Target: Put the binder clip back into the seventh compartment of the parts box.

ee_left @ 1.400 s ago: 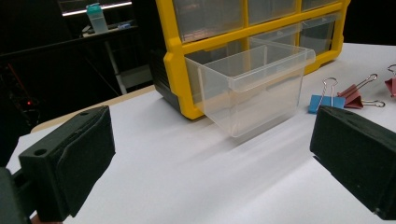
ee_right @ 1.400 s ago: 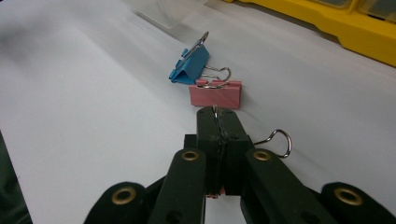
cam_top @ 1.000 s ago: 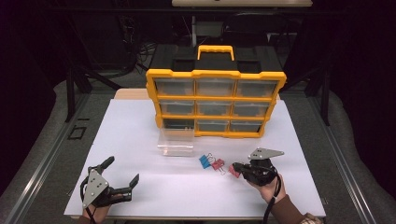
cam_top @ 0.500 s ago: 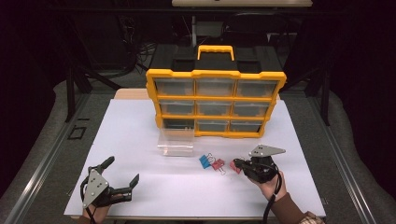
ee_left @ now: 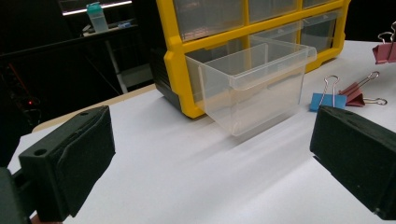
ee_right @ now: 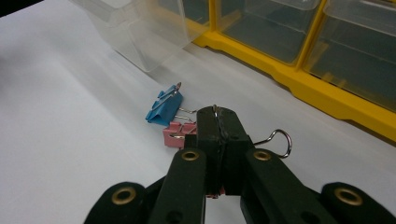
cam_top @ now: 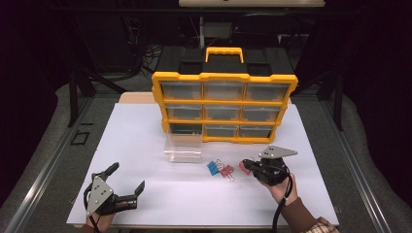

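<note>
Centrally, a yellow organizer (cam_top: 223, 104) with nine clear drawers stands at the back of the white desk (cam_top: 145, 141), and one clear bin (cam_top: 183, 147), pulled out and empty, sits just before its lower left corner. Right of that bin lie a blue binder clip (cam_top: 213, 168) and a pink binder clip (cam_top: 226, 171), touching. A third, red binder clip (cam_top: 244, 168) is pinched in the right tongs (cam_top: 248, 166), clamped shut on it just beside the pink one, while the left tongs (cam_top: 127, 184) gape wide at the near left edge, holding nothing.

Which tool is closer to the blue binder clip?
The right tool. It sits just right of the blue binder clip, past a pink clip. The left tool waits far off, near the table's front-left corner.
</note>
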`<state>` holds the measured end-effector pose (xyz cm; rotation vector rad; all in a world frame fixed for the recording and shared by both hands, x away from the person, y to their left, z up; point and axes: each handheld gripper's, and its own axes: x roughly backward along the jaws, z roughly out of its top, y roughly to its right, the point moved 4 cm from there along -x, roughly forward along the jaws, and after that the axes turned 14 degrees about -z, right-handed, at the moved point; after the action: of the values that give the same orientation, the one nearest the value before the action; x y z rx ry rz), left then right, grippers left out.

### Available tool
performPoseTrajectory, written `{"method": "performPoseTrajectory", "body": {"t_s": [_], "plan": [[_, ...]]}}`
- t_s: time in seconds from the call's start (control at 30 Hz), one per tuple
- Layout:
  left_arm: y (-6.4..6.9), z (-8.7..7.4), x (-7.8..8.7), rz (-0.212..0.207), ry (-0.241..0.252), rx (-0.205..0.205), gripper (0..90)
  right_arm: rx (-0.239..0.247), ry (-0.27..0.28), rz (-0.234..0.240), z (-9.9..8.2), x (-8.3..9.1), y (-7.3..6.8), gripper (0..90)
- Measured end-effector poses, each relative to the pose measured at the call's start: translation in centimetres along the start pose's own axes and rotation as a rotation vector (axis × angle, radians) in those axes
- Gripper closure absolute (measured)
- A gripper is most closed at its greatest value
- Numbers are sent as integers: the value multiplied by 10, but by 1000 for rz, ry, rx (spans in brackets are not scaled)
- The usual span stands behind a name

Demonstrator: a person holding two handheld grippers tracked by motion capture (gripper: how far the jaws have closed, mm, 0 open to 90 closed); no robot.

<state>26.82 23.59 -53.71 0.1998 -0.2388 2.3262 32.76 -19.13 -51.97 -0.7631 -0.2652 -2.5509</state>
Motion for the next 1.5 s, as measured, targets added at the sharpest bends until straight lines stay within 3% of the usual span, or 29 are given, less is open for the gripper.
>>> {"method": "performPoseTrajectory", "body": {"t_s": [0.4,1.5], "plan": [[0,0,0,-1,-3,0,0,0,16,-4,9,-2,2,895],[0,0,0,-1,-3,1,0,23,54,32,39,-20,-10,895]]}}
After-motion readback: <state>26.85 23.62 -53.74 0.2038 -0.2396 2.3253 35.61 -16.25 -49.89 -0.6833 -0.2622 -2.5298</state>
